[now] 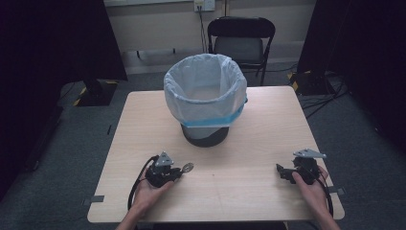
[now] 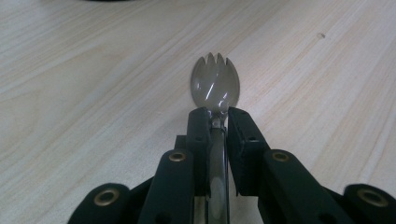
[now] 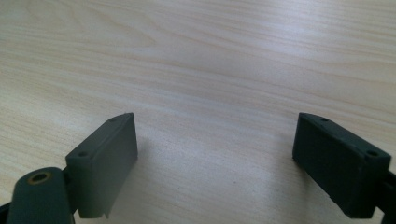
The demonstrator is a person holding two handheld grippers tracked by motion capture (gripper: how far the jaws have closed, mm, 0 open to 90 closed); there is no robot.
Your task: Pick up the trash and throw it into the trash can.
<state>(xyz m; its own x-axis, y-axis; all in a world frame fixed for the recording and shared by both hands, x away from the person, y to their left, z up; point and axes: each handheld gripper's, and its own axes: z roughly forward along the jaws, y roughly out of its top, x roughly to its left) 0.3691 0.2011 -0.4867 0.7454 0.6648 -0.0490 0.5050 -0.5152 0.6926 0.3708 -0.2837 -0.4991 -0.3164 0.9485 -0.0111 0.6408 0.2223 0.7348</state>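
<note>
A clear grey plastic spork (image 2: 215, 86) lies low over the wooden table, its toothed bowl pointing away from my left gripper (image 2: 216, 114). The two black jaws are closed on its handle just behind the bowl. In the high view the spork (image 1: 187, 167) sticks out to the right of the left gripper (image 1: 178, 171), held in a hand at the front left. My right gripper (image 1: 282, 170) rests at the front right in the other hand. Its jaws (image 3: 215, 158) stand wide apart with bare tabletop between them.
A dark waste bin (image 1: 206, 98) lined with a pale blue-white bag stands at the middle back of the table (image 1: 268, 129). A black folding chair (image 1: 241, 40) is behind the table. Cables trail from both grippers toward the front edge.
</note>
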